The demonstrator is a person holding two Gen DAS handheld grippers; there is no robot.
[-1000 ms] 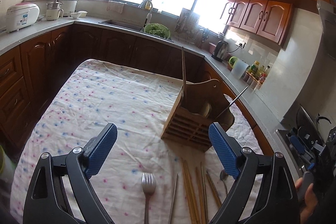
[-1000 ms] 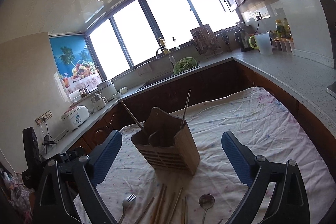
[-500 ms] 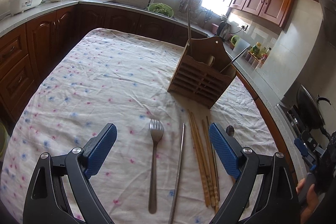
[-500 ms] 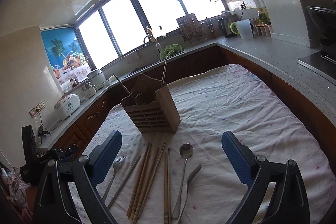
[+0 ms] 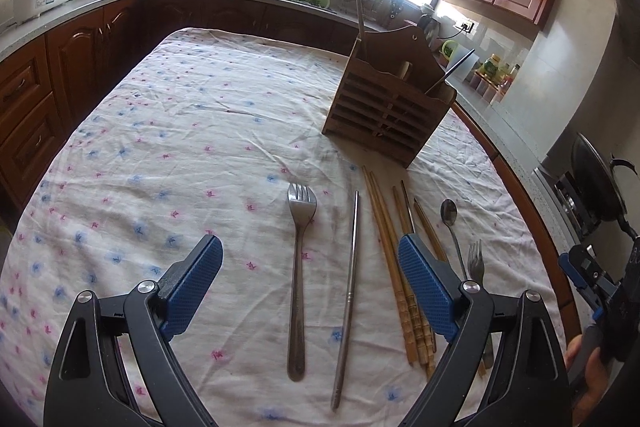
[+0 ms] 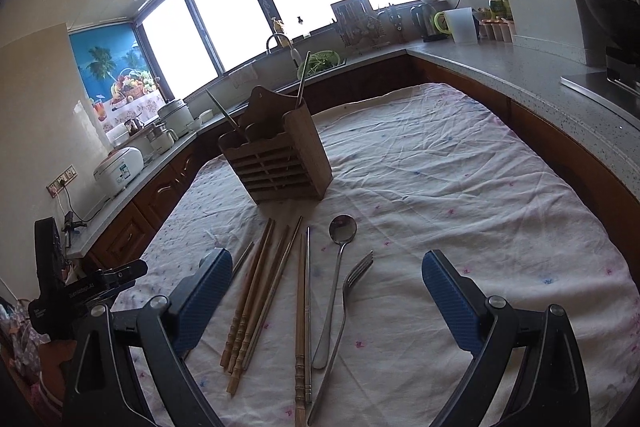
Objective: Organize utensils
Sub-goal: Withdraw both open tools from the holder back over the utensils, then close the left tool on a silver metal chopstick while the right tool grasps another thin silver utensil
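Your utensils lie in a row on the cloth-covered desk [image 5: 168,131] in front of the slatted wooden holder [image 5: 386,119]: a fork [image 5: 298,267], a steel chopstick [image 5: 349,275], bamboo chopsticks [image 5: 394,263], a spoon [image 6: 335,275] and a second fork [image 6: 346,323], while the holder already has a few sticks standing in it. Your left tongs [image 5: 310,281] and right tongs [image 6: 327,301] both gape wide with nothing held. Compared with a second ago, both cameras have tilted down, so the whole row shows.
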